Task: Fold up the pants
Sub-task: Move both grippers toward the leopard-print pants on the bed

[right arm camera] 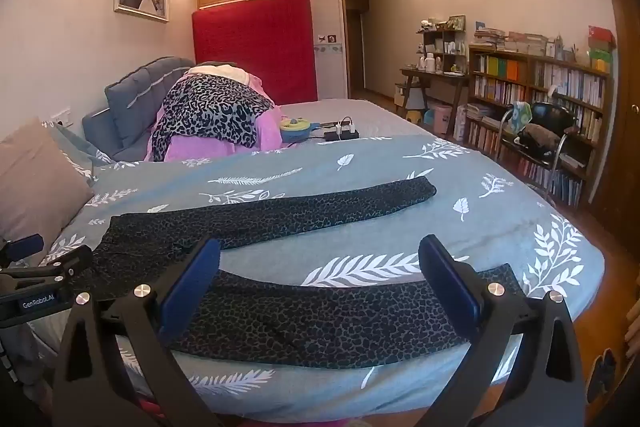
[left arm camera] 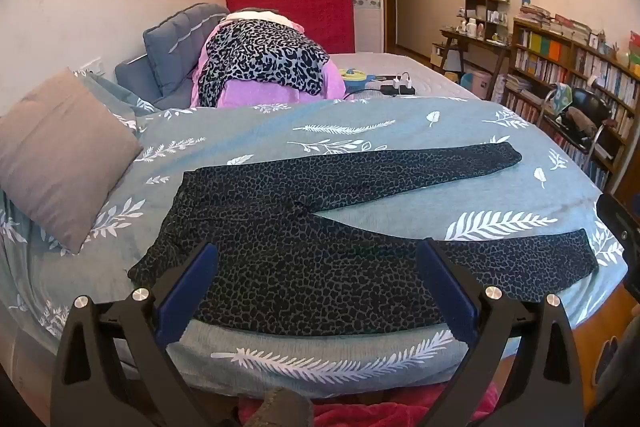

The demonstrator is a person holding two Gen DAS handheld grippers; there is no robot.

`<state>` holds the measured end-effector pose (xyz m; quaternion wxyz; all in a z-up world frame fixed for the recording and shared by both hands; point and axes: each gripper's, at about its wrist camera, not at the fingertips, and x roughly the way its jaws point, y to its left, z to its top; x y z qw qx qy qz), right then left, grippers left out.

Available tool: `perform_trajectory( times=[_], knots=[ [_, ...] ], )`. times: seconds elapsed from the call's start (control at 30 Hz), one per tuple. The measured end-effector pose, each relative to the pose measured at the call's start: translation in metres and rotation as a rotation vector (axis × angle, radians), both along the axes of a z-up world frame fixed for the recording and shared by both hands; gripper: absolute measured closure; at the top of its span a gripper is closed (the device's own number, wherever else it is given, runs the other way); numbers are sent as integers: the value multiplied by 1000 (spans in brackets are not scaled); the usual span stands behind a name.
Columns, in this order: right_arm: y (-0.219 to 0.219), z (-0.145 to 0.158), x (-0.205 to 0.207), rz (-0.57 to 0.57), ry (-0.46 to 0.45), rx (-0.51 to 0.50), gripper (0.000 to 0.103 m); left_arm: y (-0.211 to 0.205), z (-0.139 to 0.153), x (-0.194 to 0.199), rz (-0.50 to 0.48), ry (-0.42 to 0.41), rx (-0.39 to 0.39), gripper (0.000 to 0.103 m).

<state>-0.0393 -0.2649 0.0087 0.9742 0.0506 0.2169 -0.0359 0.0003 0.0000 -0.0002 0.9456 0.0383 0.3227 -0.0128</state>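
- Left wrist view shows the pants (left arm camera: 320,227) lying flat on the bed (left arm camera: 400,139), close to its near edge.
- Their waist is toward the bed's left side, near a brown pillow (left arm camera: 60,163).
- Both legs spread apart toward the right edge, like a V.
- Blue cover with white leaves shows between the legs.
- Left gripper (left arm camera: 318,259) hangs over the waist part, its tongs wide apart, holding nothing.
- Right gripper (right arm camera: 320,259) hangs over the near leg, its tongs wide apart too, holding nothing.
- A pile of clothes (right arm camera: 216,119) sits at the far left side of the bed.
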Motion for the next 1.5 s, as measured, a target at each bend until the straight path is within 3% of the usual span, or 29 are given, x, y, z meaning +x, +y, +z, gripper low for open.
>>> perform_trajectory(
  times=[0.17, 0.3, 0.53, 0.87, 1.5],
  knots=[
    [-1, 3, -7, -3, -63, -22, 2, 0, 0, 3, -43, 18, -46, 5],
    [2, 5, -5, -19, -75, -74, 2, 2, 0, 1, -68, 37, -80, 5],
    [1, -1, -5, -6, -77, -72, 2, 11, -7, -1, -76, 43, -133, 5],
    [0, -20, 9, 47, 23, -26, 2, 10, 2, -8, -39, -20, -81, 5],
    [7, -25, 9, 145, 41, 40, 2, 12, -4, -1, -19, 4, -62, 5]
  ],
)
